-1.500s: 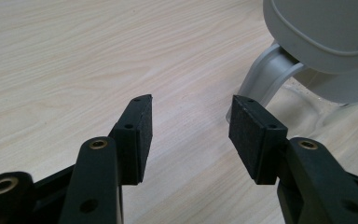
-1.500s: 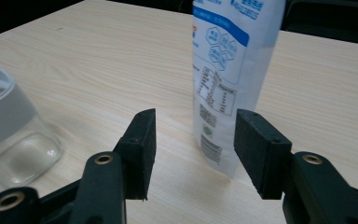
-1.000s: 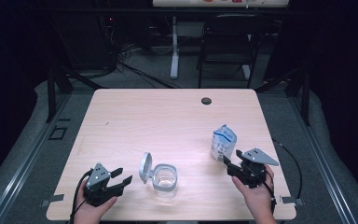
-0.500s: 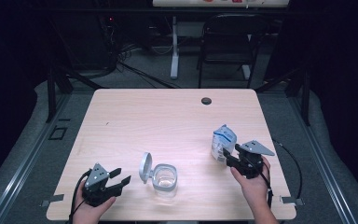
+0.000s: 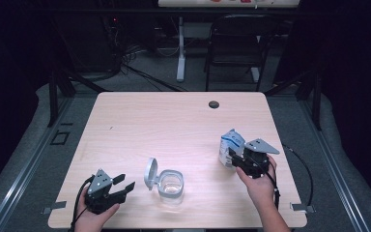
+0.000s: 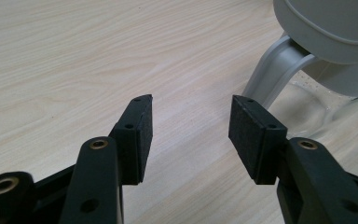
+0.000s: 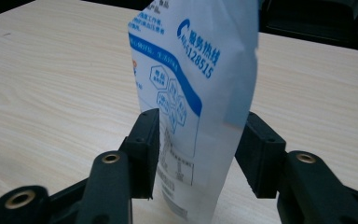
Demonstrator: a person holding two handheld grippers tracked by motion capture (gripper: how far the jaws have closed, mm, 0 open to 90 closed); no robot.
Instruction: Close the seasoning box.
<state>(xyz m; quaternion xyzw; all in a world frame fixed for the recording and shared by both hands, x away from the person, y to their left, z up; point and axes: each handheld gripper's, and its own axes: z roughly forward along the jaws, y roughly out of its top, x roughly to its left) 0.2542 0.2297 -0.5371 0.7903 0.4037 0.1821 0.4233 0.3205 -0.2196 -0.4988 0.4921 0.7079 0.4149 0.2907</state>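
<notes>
The white plastic pouch with blue printing (image 7: 200, 93) carries the only readable print, seen close in the right gripper view. Near its top a blue swirl logo stands before 4 Chinese characters, 服务热线, and under them runs a number whose visible digits read 6128515; its first digits cannot be made out. Lower down are small hexagon pictograms and a block of fine print, too small to read.
</notes>
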